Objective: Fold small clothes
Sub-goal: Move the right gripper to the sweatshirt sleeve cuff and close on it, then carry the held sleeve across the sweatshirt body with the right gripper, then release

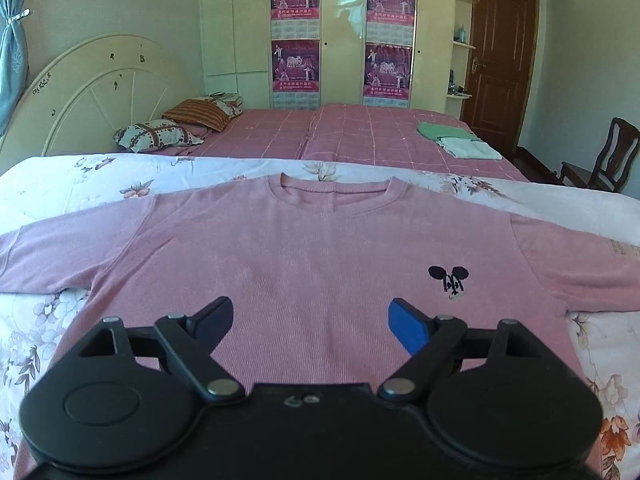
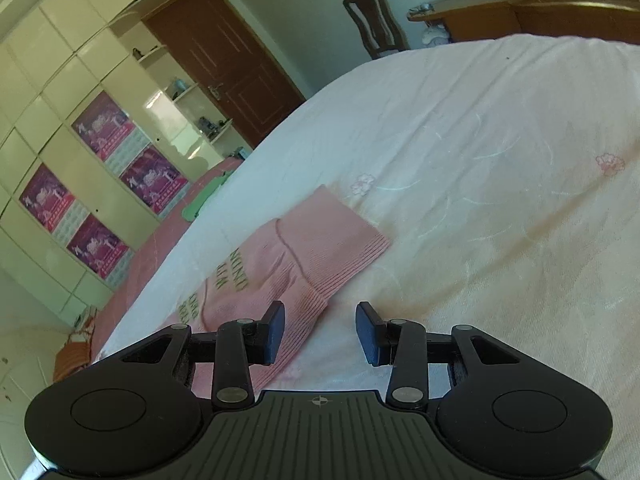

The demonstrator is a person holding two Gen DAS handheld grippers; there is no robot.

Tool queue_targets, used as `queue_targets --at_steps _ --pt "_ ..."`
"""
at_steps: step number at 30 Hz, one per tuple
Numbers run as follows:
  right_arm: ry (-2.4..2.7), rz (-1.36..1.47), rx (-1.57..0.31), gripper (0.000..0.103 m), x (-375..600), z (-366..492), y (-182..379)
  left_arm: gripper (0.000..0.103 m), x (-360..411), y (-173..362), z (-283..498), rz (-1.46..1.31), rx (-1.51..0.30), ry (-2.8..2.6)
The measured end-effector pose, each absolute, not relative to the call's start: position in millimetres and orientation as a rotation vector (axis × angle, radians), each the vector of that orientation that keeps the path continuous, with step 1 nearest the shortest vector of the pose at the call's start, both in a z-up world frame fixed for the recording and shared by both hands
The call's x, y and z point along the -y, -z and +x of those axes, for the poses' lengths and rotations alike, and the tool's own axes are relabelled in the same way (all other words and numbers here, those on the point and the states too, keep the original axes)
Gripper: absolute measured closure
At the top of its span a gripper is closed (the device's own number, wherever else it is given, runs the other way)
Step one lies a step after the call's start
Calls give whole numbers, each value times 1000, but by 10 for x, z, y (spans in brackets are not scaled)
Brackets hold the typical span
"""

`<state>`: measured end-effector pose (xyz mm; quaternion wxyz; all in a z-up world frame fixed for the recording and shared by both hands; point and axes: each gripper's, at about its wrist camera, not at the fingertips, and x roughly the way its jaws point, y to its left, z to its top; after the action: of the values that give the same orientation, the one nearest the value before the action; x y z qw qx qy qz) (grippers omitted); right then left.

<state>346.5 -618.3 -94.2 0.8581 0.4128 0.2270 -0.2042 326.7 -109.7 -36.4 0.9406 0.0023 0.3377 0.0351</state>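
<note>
Pink sweater (image 1: 304, 264) lies flat, front up, on the floral quilt (image 1: 52, 184), sleeves spread to both sides, collar pointing away from the left wrist cam. Small black mouse-ear embroidery (image 1: 448, 278) on the chest, right side of that frame.

Left gripper (image 1: 310, 320): jaws wide apart, nothing between them, hovering over the lower torso of the sweater. One pad is blue (image 1: 408, 328), the other dark. Contact with the fabric can't be judged from here.

Right gripper (image 2: 320, 332): jaws also apart, holding nothing. It sits at the sleeve end (image 2: 320, 240); the ribbed cuff edge is just beside the left-hand fingertip in its frame, the other finger is over bare quilt (image 2: 480, 160). Touching or just above: can't tell.

View differences:
- Left wrist only: whole sweater outline, collar, embroidery, the second bed with pink checked cover (image 1: 360, 132), folded green and white clothes (image 1: 456, 138) on it, pillows (image 1: 160, 134), headboard (image 1: 100, 88).
- Right wrist only: sleeve close-up with printed lettering (image 2: 232, 270) on it, wooden desk (image 2: 520, 12) beyond the quilt.
- Both: wardrobe with purple posters (image 1: 296, 36), brown door (image 2: 224, 64), wooden chair (image 1: 608, 152).
</note>
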Motion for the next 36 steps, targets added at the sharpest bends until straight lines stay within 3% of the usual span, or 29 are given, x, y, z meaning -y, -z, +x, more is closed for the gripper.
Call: queue_targets --at_steps 9,11,12,16,20,22,28,36 --pt "360 941 -423 63 6543 3322 930 16 950 414 3483 -19 -726 -115" --pt "360 913 -445 90 6558 3324 919 16 932 406 3517 -8 -719 -129" --pt "352 904 -464 96 6564 3332 917 16 924 395 3526 0 -713 -134" --pt "364 730 -334 96 6382 3085 576 13 870 394 3552 53 -694 -123" --pt "450 688 -523 96 6376 3176 718 12 724 447 3592 45 -706 -102" --pt "433 640 -498 96 6259 3109 599 2 641 495 3622 54 -709 -102" --pt "372 538 -511 96 5726 3210 358 4 253 683 3740 58 -737 -96" --pt "196 465 -528 96 4270 3487 220 2 -536 688 3790 5 -733 -74"
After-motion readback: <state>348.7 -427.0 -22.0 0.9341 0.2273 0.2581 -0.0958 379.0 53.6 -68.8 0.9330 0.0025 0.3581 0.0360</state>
